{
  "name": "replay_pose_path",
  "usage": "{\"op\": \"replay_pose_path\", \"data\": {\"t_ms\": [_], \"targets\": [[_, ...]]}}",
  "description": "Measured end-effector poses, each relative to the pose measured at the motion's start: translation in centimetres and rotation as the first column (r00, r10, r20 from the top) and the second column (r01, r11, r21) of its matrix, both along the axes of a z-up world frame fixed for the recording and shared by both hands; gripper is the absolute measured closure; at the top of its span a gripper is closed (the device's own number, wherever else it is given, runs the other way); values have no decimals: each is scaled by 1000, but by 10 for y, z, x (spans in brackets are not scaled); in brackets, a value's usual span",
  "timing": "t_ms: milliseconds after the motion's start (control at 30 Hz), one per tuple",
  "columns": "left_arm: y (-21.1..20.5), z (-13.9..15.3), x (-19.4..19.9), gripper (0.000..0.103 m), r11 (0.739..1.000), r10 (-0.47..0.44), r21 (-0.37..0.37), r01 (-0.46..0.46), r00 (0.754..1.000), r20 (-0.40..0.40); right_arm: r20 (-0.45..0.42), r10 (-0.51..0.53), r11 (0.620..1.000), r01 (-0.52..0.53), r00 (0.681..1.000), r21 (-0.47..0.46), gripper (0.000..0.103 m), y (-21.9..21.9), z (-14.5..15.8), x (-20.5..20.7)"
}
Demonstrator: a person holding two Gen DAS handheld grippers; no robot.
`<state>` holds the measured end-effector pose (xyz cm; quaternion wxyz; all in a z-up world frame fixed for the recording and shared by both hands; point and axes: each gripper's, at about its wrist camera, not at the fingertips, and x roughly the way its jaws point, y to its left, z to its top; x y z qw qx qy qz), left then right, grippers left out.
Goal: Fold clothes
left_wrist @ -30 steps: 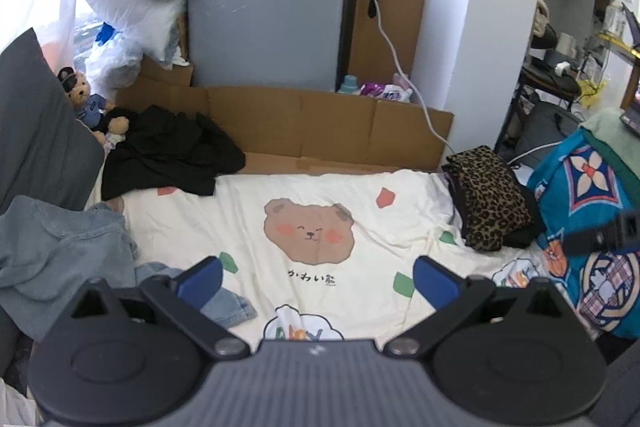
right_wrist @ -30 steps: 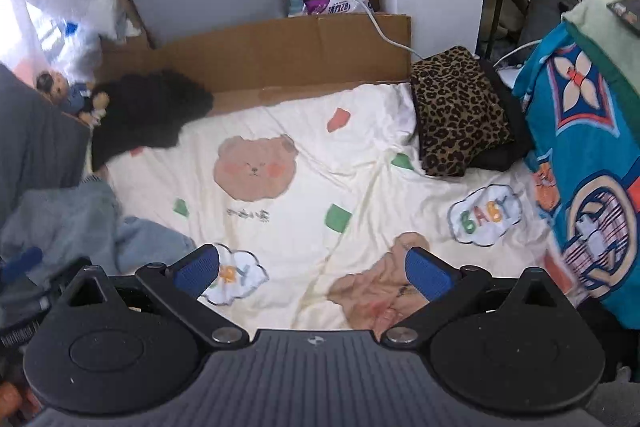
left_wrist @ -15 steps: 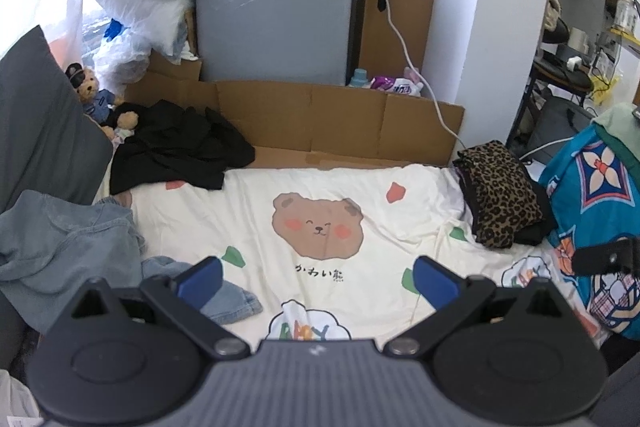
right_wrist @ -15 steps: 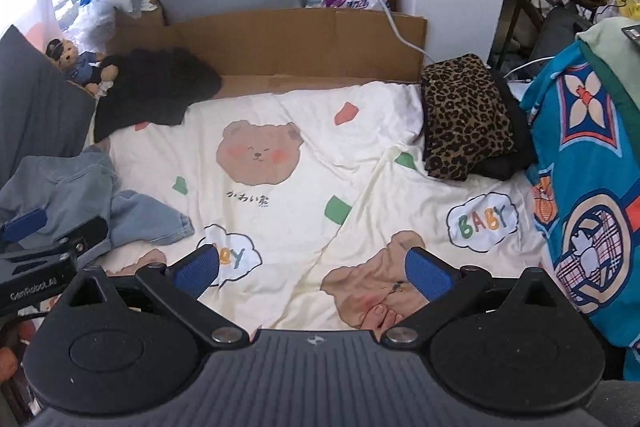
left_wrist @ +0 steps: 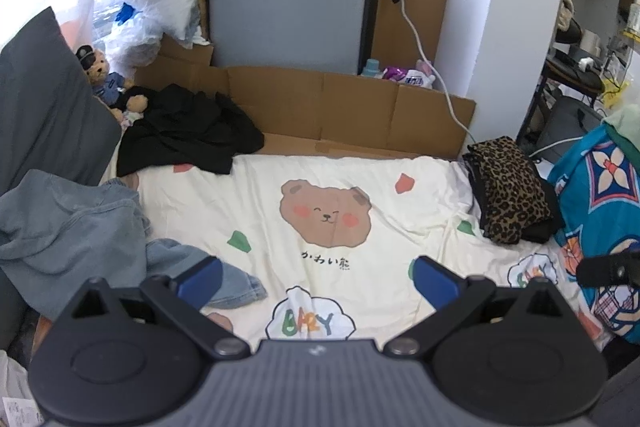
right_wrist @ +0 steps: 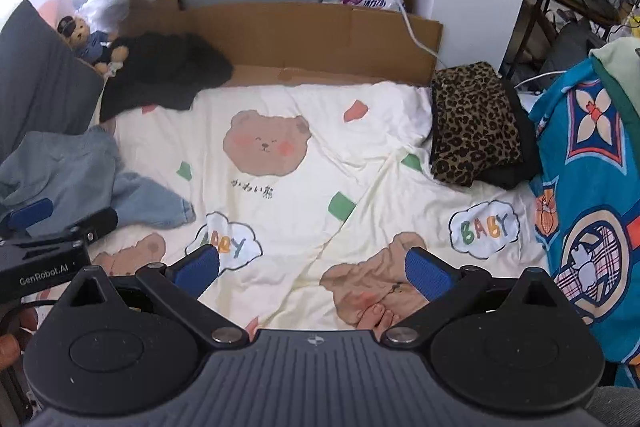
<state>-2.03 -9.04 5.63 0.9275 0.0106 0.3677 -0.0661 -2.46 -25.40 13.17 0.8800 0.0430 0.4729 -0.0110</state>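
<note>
Cream bear-print sheet (left_wrist: 360,187) across a bed, cardboard behind. Leopard piece (right_wrist: 472,123) folded at the right edge; black garment (left_wrist: 180,139) and blue denim (left_wrist: 72,223) crumpled at the left. Left gripper (left_wrist: 316,277) and right gripper (right_wrist: 312,269) both spread wide, holding nothing, above the bare middle. Fits a pause between garments. For a clean fold: pinch an edge or corner, not bunched cloth, and spread flat on the bare middle.
</note>
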Motion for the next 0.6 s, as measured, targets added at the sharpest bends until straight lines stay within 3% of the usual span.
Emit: {"op": "replay_pose_path", "data": {"t_ms": [600], "targets": [[20, 1, -5, 1, 997, 75, 13, -75, 997, -7, -18, 142, 989, -143, 990, -25, 1, 19, 4, 13]]}}
